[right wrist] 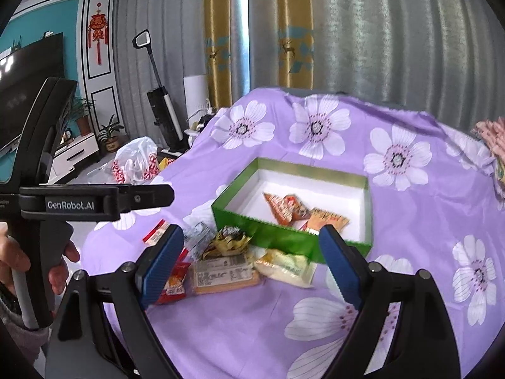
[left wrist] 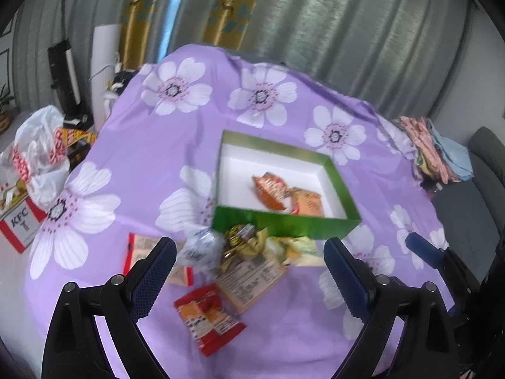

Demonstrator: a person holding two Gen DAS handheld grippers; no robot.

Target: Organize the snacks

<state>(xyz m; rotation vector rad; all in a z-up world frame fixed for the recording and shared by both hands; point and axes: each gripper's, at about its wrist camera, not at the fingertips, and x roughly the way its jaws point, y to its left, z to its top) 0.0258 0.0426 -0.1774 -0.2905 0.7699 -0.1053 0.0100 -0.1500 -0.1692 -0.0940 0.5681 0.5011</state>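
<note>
A green box (left wrist: 284, 225) (right wrist: 252, 219) with a white inside stands on the purple flowered cloth. Two orange snack packets (left wrist: 271, 191) (right wrist: 285, 207) lie in it. Several loose snack packets lie in front of the box: a red and orange one (left wrist: 208, 317), a tan one with a label (left wrist: 252, 279) (right wrist: 225, 273), a silver one (left wrist: 202, 248) and a yellow one (right wrist: 284, 267). My left gripper (left wrist: 249, 268) is open above the loose packets. My right gripper (right wrist: 251, 259) is open and empty, also above them. The right gripper's tip shows in the left wrist view (left wrist: 424, 251).
The purple flowered cloth (left wrist: 151, 145) covers a raised surface. A white plastic bag (left wrist: 41, 154) (right wrist: 135, 158) and a KFC box (left wrist: 19, 218) lie at the left. Folded cloths (left wrist: 432, 148) lie at the right edge. An upright vacuum (right wrist: 161, 101) stands behind.
</note>
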